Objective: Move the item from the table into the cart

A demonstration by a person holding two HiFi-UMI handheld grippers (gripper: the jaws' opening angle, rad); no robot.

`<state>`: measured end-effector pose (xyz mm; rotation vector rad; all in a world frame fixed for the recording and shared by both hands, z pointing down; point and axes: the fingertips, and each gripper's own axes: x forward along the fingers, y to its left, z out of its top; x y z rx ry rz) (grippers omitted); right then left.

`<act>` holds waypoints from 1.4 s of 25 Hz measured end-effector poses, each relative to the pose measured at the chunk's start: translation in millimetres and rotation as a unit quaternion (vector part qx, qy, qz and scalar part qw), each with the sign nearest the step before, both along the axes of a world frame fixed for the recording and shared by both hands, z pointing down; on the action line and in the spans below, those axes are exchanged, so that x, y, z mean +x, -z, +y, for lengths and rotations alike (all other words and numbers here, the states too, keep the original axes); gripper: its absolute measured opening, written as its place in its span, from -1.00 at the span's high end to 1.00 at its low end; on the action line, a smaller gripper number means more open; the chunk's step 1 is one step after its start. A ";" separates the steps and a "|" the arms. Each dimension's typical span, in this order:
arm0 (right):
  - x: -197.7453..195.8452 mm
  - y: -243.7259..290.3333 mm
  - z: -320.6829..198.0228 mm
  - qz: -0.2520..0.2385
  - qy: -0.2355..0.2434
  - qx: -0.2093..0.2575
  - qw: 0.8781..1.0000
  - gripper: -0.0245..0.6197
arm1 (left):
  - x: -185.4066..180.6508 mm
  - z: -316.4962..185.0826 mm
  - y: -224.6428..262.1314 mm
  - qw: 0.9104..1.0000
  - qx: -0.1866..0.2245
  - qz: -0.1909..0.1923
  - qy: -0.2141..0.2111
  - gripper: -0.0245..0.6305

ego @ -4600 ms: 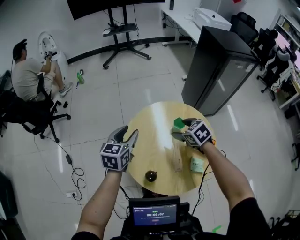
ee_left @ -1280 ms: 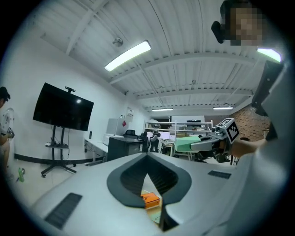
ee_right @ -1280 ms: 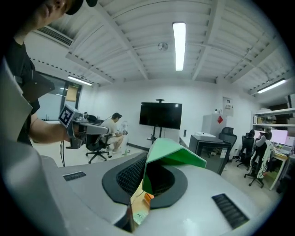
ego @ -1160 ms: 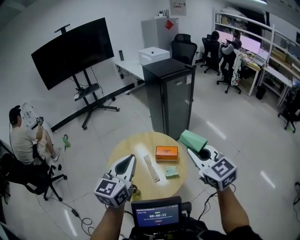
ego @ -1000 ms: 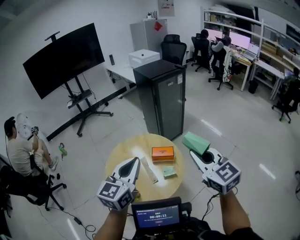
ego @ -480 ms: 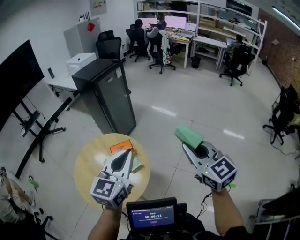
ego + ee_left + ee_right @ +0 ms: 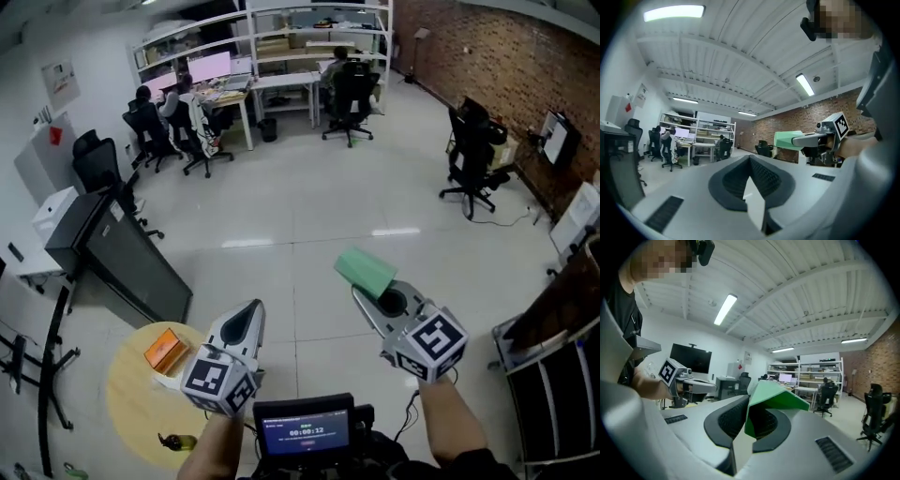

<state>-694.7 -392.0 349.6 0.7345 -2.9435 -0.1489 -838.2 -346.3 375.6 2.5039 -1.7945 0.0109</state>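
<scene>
Pale glossy floor tiles fill most of the head view, with a red brick wall (image 7: 487, 47) along the far right and desks with lit monitors (image 7: 211, 67) at the back, where people sit on black office chairs. At the lower left stands a round light-wood table (image 7: 127, 408), bearing a flat orange box (image 7: 165, 349) and a small dark bottle (image 7: 178, 441); a tall black cabinet (image 7: 122, 267) stands just behind it.

The right gripper (image 7: 364, 292) points level over bare floor, its jaws clamped on a light green rectangular box (image 7: 366, 270), which sticks out past the tips. In the right gripper view this green box (image 7: 776, 399) sits wedged between the dark ribbed pads (image 7: 729, 420). It hangs well apart from the table.

The left gripper (image 7: 251, 307) is held beside it, level, nearer the table edge. Its jaws are pressed together with nothing between them, as the left gripper view shows (image 7: 751, 161).

A dark metal-framed rack (image 7: 553, 375) stands at the lower right edge.
</scene>
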 end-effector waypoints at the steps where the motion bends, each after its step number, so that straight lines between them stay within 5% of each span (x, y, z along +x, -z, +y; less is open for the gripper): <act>1: 36.1 3.9 -9.7 -0.001 -0.015 0.001 1.000 0.92 | 36.6 -18.1 2.9 1.000 0.002 -0.002 -0.019 0.93; 9: 347.5 8.7 -64.1 -0.014 -0.177 0.009 0.984 0.92 | 356.9 -129.6 0.1 0.981 0.005 -0.013 -0.195 0.93; 15: 497.8 12.9 -109.5 -0.007 -0.311 0.019 0.950 0.92 | 507.9 -211.6 10.4 0.950 0.021 -0.009 -0.313 0.93; 20: 595.7 16.1 -111.4 0.007 -0.424 0.027 0.905 0.92 | 613.1 -251.7 16.1 0.910 0.038 -0.004 -0.413 0.93; 25: 720.5 3.2 -88.7 0.001 -0.519 0.024 0.854 0.92 | 752.0 -256.4 5.2 0.859 0.044 -0.001 -0.510 0.93; 35: 957.1 -19.8 71.1 0.009 -0.656 -0.004 0.755 0.92 | 1029.4 -144.7 2.0 0.775 0.043 0.000 -0.631 0.93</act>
